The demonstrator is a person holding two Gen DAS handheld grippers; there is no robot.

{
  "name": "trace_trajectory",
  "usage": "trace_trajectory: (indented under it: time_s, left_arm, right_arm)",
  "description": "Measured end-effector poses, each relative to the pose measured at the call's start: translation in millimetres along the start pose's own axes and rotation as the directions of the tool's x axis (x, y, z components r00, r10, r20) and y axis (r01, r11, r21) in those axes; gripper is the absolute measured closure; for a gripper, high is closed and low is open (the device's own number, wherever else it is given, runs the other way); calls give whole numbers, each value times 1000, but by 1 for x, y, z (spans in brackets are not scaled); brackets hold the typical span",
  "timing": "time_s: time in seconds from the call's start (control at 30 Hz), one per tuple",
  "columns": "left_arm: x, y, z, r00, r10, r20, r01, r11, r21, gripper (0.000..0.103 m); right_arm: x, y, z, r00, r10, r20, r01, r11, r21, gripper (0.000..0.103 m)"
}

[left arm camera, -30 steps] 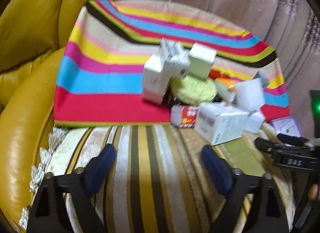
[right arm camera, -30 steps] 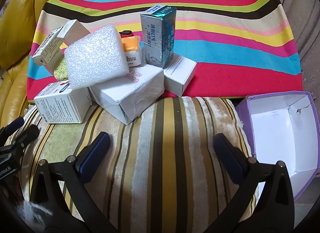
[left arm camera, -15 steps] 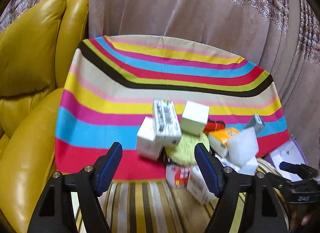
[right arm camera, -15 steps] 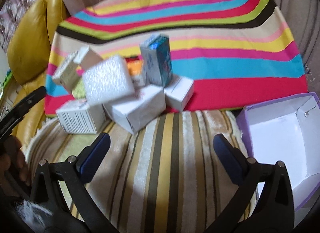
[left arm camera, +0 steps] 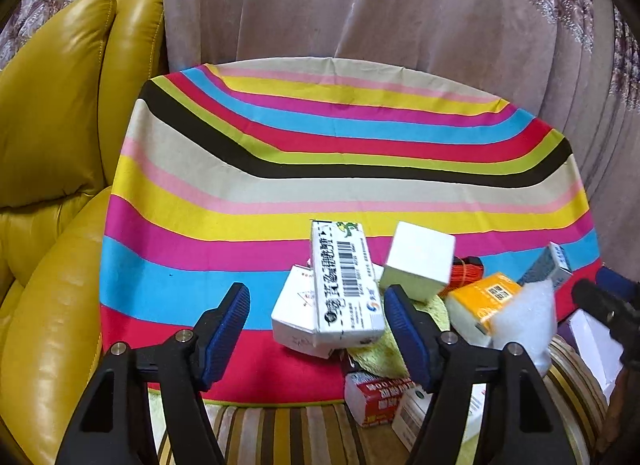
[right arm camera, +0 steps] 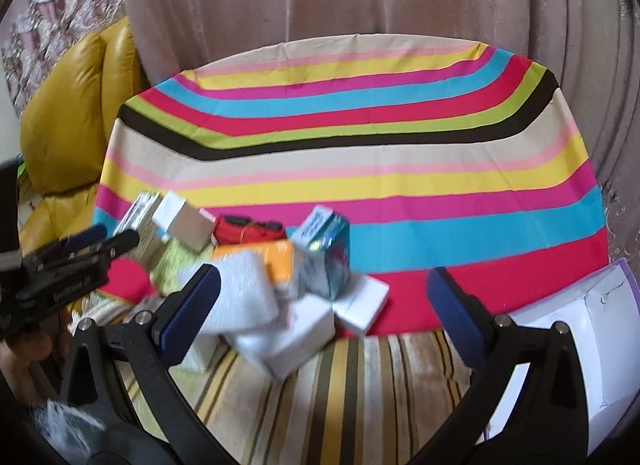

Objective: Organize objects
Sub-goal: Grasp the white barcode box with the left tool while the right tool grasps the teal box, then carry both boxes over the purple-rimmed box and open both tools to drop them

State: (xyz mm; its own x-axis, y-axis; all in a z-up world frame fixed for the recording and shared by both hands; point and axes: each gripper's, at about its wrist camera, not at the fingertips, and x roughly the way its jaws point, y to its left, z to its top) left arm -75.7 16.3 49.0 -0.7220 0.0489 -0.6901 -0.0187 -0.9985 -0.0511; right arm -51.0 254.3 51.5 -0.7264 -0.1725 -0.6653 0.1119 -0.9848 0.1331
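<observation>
A: Left wrist view. The left gripper (left arm camera: 316, 325) is hanging above the pile of boxes on the striped cushion (left arm camera: 224, 201); its jaws are apart and closing, with nothing pressed between them. A barcode box (left arm camera: 344, 285) is leaning on a white box (left arm camera: 294, 313), and a cube box (left arm camera: 418, 261) is sitting tilted just beside them.

B: And the risk here?

A: The pile is resting loosely on soft fabric. In my judgement, a jaw nudging the barcode box could be tipping its neighbours over.

B: Right wrist view?

A: The right gripper (right arm camera: 320, 301) is holding its jaws wide apart, empty, over the same pile. A foam block (right arm camera: 236, 289) is lying on a large white box (right arm camera: 296, 337); a blue carton (right arm camera: 326, 253) is standing behind. The purple tray (right arm camera: 600, 329) is waiting at the right, near the pile. The picture is blurring.

B: Hazard?

A: Both grippers are working close together, so they may be colliding, or the foam may be sliding off.
</observation>
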Motion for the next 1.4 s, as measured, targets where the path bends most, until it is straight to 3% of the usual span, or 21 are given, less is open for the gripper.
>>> trace_trajectory:
  time_s: [0.13, 0.3, 0.4, 0.57, 0.7, 0.77, 0.83, 1.27, 1.4]
  left_arm:
    - [6, -3, 2, 1000, 3, -12, -3, 1000, 12, 37]
    - [10, -4, 0, 1000, 8, -30, -7, 1000, 19, 54]
    - [11, -4, 1, 999, 3, -34, -2, 1000, 17, 60]
    - [11, -3, 3, 999, -2, -33, 3, 1000, 18, 68]
    - [11, -4, 2, 1000, -3, -31, 3, 1000, 18, 68]
    - [10, -6, 2, 1000, 2, -29, -1, 1000, 18, 68]
    - [8, -6, 1, 1000, 11, -21, -10, 1000, 15, 68]
    - [-15, -12, 1, 996, 73, 48, -73, 997, 9, 69]
    - [-28, -22, 1, 996, 53, 78, -55, 998, 16, 69]
  right_arm:
    - [14, 3, 9, 1000, -14, -14, 14, 1000, 19, 0]
    - [32, 3, 12, 998, -26, -63, 29, 999, 41, 1]
    - [39, -1, 14, 996, -24, -87, 30, 997, 66, 8]
    - [42, -9, 12, 995, -9, -99, 21, 992, 121, 26]
    - [41, -19, 11, 994, 16, -112, 3, 985, 172, 41]
    - [41, -24, 8, 992, 36, -123, -10, 979, 203, 64]
    - [40, -26, 7, 991, 54, -122, -26, 975, 221, 69]
    - [6, -41, 5, 995, 100, -4, -95, 958, 271, 70]
    - [-4, -54, 2, 993, 112, 28, -116, 947, 299, 70]
